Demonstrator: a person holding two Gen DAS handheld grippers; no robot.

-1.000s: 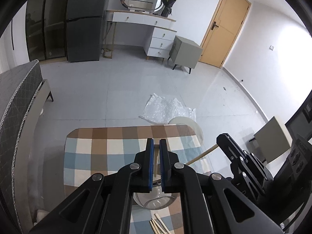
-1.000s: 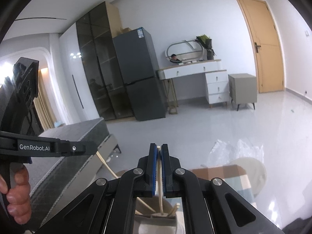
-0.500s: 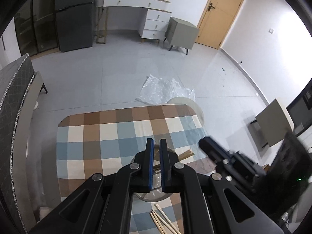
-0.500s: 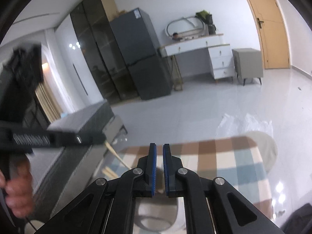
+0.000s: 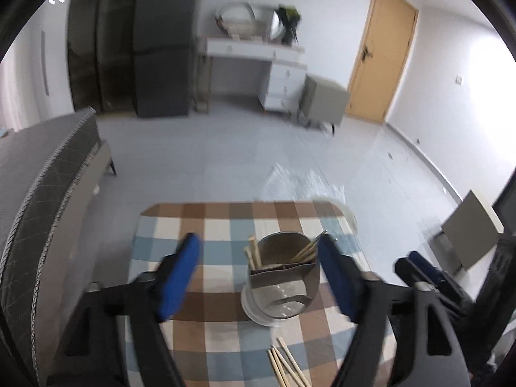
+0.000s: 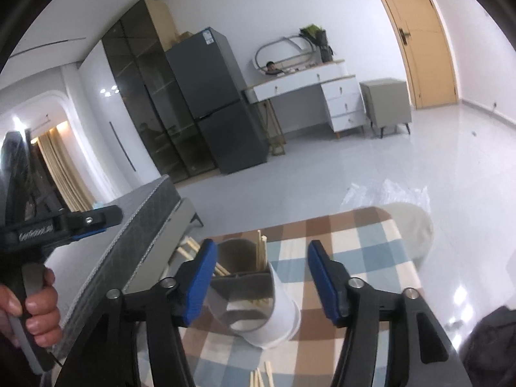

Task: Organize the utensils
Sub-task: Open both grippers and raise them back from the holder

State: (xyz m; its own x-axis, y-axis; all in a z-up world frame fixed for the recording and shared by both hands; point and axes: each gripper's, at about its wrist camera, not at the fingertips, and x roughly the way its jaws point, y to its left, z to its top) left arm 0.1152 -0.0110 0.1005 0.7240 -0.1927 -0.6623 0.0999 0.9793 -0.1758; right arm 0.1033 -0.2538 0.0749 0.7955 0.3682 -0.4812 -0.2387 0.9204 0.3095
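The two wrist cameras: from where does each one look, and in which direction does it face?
Left wrist view: sits on the left gripper, looks forward and down over the checkered tablecloth at the utensil cup; its own open fingers show, and the right gripper at right.
Right wrist view: sits on the right gripper, looks forward at the same cup from its right; its open fingers show, plus the person's left hand.
Shared: cup, chopsticks in it, loose chopsticks, tablecloth, fridge, door.
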